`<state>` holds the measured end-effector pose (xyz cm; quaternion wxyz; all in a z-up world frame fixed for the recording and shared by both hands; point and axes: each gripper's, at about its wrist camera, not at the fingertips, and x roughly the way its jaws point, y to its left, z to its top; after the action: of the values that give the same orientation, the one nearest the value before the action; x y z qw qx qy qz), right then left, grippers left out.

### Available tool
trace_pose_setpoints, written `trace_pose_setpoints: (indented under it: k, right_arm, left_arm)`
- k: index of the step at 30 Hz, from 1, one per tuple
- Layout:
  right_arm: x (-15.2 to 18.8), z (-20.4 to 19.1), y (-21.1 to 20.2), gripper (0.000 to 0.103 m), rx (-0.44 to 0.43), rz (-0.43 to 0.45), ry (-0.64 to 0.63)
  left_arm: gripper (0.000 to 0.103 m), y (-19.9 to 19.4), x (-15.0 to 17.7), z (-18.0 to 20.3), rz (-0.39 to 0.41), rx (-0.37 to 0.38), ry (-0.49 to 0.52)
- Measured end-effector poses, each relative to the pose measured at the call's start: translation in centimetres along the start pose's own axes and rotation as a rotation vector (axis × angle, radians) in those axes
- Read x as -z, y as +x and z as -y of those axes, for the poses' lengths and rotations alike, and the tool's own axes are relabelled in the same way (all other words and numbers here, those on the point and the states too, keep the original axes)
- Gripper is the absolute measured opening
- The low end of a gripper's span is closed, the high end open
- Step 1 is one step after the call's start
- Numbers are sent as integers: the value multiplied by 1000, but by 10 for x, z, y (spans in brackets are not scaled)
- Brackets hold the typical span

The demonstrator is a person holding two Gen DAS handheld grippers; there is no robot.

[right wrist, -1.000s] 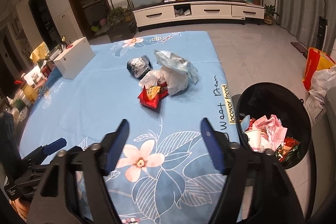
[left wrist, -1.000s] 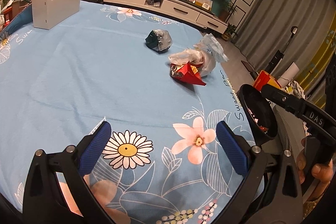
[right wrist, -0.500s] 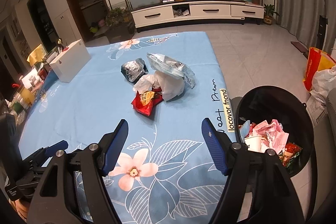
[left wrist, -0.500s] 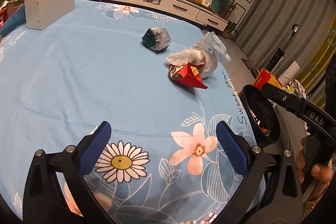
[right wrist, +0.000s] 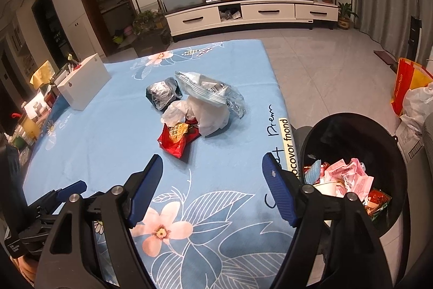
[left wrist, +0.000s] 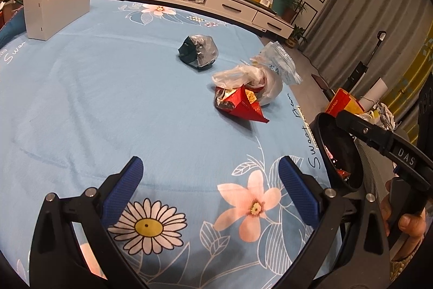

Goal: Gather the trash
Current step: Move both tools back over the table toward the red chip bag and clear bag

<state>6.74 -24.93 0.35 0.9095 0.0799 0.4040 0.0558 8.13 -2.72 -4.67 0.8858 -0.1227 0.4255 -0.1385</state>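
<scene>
Bin (right wrist: 349, 126) interior shows only in right view: crumpled pink and red wrappers, a paper cup; left view catches just its dark rim, partly behind the other gripper's arm. Trash heap mid-cloth, near bin-side edge: glossy red wrapper (right wrist: 177, 141), crumpled white plastic bag (right wrist: 208, 113), clear crinkly packet (right wrist: 208, 88) on top, foil-dark wad (right wrist: 161, 94) just beside. Red wrapper's print too small to read, maybe snacks. Left gripper (left wrist: 213, 187) spread wide, empty, over daisy print. Right gripper (right wrist: 212, 188) jaws just widened, nothing between, short of heap. Blue floral tablecloth (left wrist: 94, 99) soft, wrinkled. White box (left wrist: 56, 7) at far corner.
</scene>
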Motion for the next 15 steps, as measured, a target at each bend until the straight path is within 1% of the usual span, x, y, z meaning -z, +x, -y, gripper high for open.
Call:
trace_pose_setpoints:
  k: [6, 15]
  right_arm:
    - [-3, 4, 3, 75, 1, -4, -1]
    - [-10, 4, 12, 75, 3, -2, -34]
  left_arm:
    - [100, 4, -5, -5, 4, 3, -26]
    - [100, 12, -11, -10, 11, 31, -59]
